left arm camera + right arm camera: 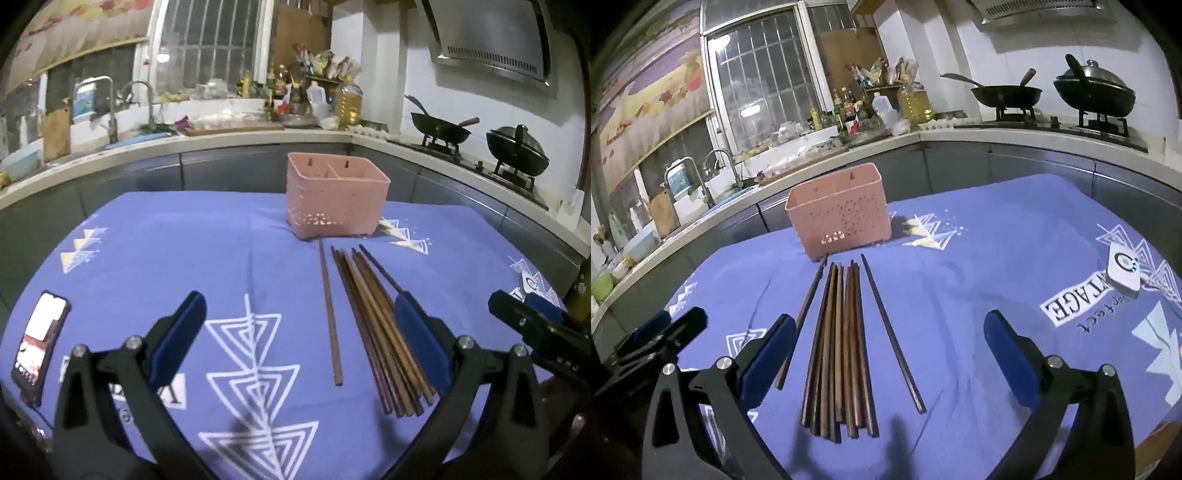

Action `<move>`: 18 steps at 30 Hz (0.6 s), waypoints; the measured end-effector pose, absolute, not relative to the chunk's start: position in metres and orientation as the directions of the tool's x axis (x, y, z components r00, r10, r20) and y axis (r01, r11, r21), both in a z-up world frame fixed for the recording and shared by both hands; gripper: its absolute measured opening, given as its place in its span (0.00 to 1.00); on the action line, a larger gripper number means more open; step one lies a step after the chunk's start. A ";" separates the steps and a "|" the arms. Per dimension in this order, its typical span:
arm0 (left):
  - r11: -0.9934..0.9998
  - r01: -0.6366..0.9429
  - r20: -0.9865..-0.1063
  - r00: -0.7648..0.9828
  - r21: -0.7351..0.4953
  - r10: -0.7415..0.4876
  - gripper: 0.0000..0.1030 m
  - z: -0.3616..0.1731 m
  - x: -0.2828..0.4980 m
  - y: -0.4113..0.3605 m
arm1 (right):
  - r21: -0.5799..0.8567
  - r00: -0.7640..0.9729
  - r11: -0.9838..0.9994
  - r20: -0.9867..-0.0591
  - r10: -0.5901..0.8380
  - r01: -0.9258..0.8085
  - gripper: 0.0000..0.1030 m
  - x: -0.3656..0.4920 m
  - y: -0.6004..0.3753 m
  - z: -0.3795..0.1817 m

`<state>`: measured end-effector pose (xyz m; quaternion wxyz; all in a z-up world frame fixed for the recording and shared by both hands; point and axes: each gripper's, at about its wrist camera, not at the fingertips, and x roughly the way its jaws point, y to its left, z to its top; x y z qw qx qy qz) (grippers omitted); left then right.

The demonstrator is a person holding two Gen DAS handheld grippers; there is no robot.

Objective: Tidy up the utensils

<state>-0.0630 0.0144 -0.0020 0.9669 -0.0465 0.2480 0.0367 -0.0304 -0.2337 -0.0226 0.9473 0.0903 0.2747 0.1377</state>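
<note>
Chopsticks (838,350) lying flat on the blue cloth (166,236) of the worktop, long axis pointing away toward the pink basket (338,199), which stands upright just past their far tips

Main bundle packed side by side; one stick (330,314) apart on its left, one stick (892,332) apart on its right

Right gripper (890,358) hovering above the near half of the bundle, fingers spread wide, holding nothing, bundle and right stick between them, so nearer to the work

Left gripper (299,339) also wide open and empty, left single stick between its fingers, bundle under its right finger (421,339)

Both grippers tilted down, close together, some risk of bumping

Free cloth on both sides for moving; phone (38,347) near the left edge, small white device (1123,269) far right, both well apart from the sticks

Basket with two compartments, apparently empty, task likely only beginning
</note>
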 end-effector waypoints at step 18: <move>0.984 -0.134 -0.434 0.898 -0.115 0.072 0.95 -0.008 -0.097 0.016 | 0.283 0.781 0.940 -0.535 0.321 -0.192 0.97 -0.042 -0.240 -0.033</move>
